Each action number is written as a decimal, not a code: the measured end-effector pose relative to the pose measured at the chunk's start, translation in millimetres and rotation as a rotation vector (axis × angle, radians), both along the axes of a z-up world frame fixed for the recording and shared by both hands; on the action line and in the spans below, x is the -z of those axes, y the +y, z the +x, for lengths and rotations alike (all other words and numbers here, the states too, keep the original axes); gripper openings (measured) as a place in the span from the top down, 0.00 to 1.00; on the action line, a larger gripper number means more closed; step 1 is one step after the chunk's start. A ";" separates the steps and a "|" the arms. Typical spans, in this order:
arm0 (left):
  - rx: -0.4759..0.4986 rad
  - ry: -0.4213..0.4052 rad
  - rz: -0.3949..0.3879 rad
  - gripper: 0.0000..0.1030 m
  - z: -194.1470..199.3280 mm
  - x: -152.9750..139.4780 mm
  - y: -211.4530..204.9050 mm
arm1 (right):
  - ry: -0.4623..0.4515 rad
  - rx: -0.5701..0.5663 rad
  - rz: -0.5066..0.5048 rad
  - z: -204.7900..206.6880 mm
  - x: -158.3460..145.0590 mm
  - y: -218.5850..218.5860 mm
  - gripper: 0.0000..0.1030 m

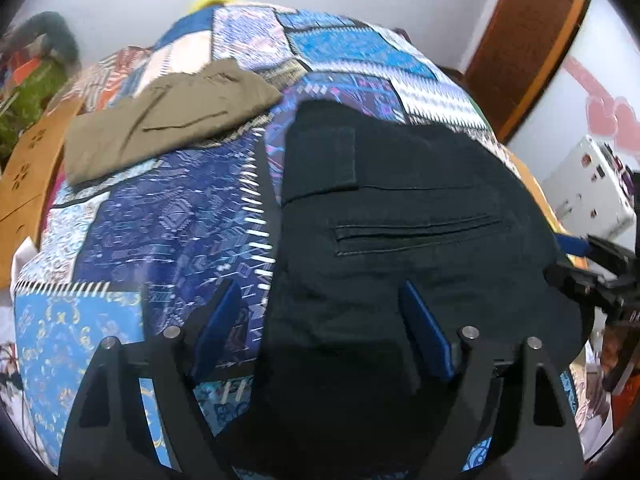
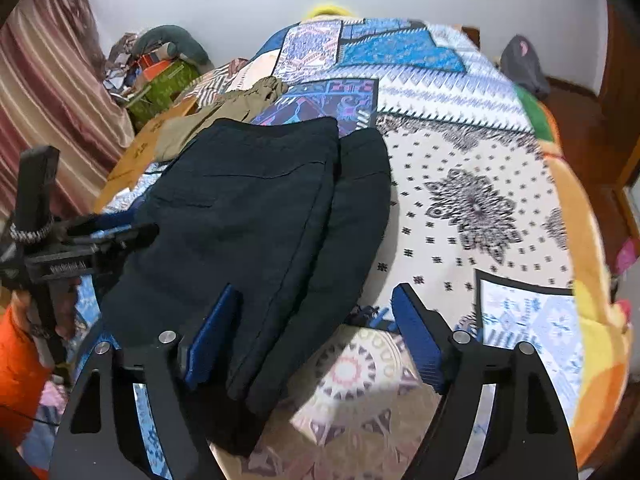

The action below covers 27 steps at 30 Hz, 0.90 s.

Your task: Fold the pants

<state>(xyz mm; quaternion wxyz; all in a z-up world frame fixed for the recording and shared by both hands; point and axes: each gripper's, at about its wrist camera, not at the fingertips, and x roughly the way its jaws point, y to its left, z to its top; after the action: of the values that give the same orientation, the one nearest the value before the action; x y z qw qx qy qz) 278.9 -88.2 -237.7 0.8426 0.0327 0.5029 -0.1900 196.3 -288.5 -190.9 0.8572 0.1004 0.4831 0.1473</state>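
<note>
Folded black pants (image 1: 400, 200) lie on a patchwork bedspread (image 1: 160, 220), back pocket facing up. My left gripper (image 1: 320, 292) hovers open over their near left edge, one blue pad over the spread and one over the cloth, nothing pinched. The right wrist view shows the black pants (image 2: 260, 200) as two stacked layers, their narrow end near the camera. My right gripper (image 2: 316, 292) stands open above that end, its pads apart from the fabric. Each view catches the other tool at the pants' side: right gripper (image 1: 592, 264), left gripper (image 2: 120, 228).
Folded olive pants (image 1: 172, 116) rest on the far left of the bed, also olive pants (image 2: 224, 112). A wooden bed frame (image 1: 28, 168) runs along the left. A green bag (image 2: 168, 80), striped curtain (image 2: 48, 100), white device (image 1: 588, 184) and grey bundle (image 2: 522, 64) surround the bed.
</note>
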 end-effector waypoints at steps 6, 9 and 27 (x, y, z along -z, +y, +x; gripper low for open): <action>0.035 0.096 -0.080 0.18 21.7 7.8 -8.8 | 0.048 -0.041 0.067 22.6 12.1 5.0 0.17; 0.046 0.143 -0.110 0.12 32.8 13.8 -11.7 | 0.041 -0.084 0.059 29.8 12.5 14.2 0.13; 0.132 0.020 -0.119 0.53 45.9 -15.0 -37.9 | 0.002 -0.126 0.071 45.1 4.8 8.5 0.50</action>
<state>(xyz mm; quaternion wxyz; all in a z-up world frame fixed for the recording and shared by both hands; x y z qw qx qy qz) 324.8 -126.1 -222.7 0.8234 0.0139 0.4961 -0.2751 241.4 -280.0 -195.7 0.8416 0.1006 0.4839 0.2178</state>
